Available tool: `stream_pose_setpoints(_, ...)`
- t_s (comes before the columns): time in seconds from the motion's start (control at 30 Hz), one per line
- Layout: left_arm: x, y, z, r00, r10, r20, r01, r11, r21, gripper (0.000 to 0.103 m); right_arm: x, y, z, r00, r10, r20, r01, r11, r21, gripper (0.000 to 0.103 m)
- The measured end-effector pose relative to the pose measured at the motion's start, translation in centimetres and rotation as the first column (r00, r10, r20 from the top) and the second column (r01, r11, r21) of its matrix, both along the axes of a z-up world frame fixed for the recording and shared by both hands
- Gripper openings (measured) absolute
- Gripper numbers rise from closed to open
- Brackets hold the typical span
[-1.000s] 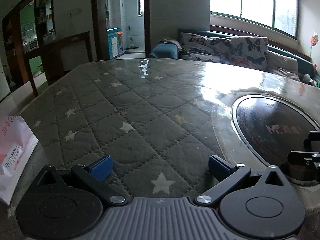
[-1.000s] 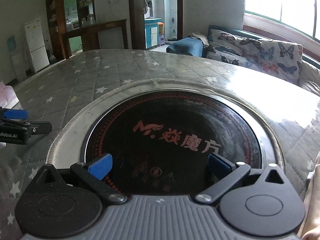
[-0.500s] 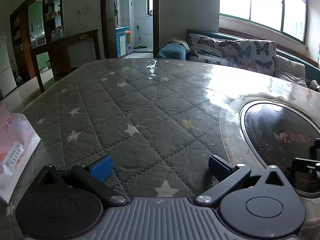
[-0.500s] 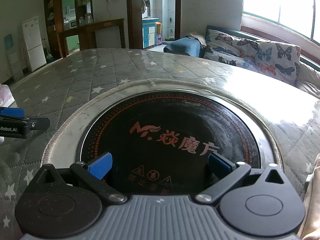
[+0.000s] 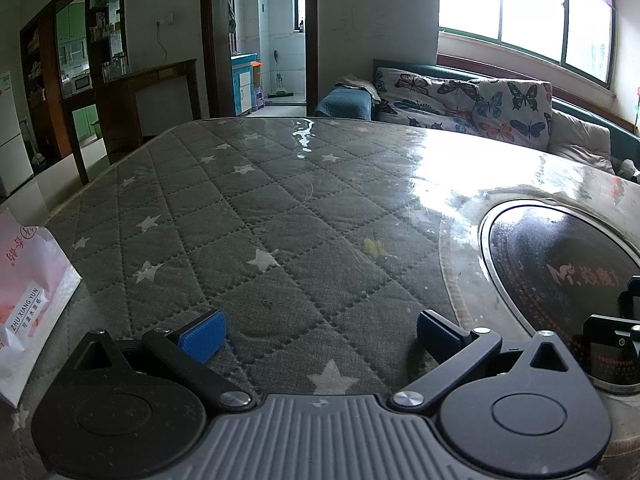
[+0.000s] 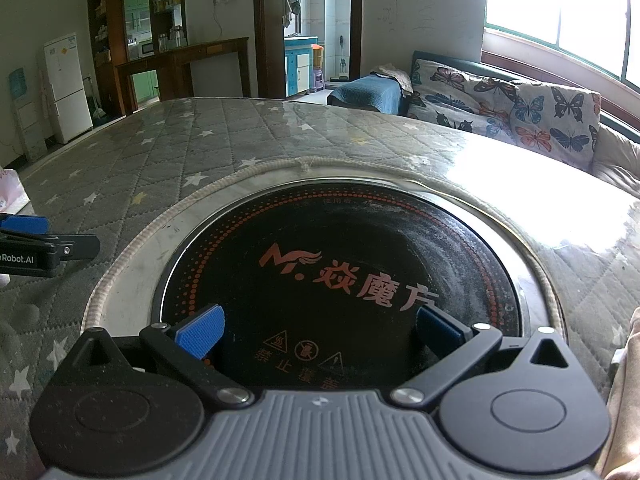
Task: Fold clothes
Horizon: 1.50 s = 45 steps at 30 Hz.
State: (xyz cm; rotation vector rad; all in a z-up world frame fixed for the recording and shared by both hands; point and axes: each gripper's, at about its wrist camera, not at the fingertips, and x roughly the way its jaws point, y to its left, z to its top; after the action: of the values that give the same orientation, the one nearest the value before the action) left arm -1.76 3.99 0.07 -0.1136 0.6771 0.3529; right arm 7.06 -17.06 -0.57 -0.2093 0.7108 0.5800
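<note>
My left gripper (image 5: 320, 334) stands open just above the grey quilted star-pattern table cover (image 5: 248, 216), nothing between its blue pads. My right gripper (image 6: 320, 330) is open too, low over the round black induction cooktop (image 6: 360, 264) set into the table. In the right wrist view the left gripper's fingers (image 6: 24, 224) show at the left edge, and the right gripper's fingers (image 5: 616, 328) show at the right edge of the left wrist view. A strip of beige cloth (image 6: 624, 392) lies at the far right edge, mostly out of frame. No other garment is visible.
A white and pink paper bag (image 5: 28, 300) lies at the table's left edge. Behind the table runs a sofa with butterfly cushions (image 5: 480, 104) and a blue folded blanket (image 6: 368, 92). A doorway, wooden shelves and a white fridge (image 6: 66, 84) stand at the back.
Both cameras have risen and tilted slightly, so the table looks a little farther off. Both grippers stay open and hold nothing.
</note>
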Motion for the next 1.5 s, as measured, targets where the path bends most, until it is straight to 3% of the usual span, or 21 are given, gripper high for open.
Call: stream_pose_setpoints(1.5, 0.38, -0.13, -0.06, 1.000, 0.000, 0.001, 0.000, 1.000, -0.003, 0.103, -0.02, -0.16, 0.13, 1.000, 0.001, -0.001, -0.001, 1.000, 0.000, 0.103)
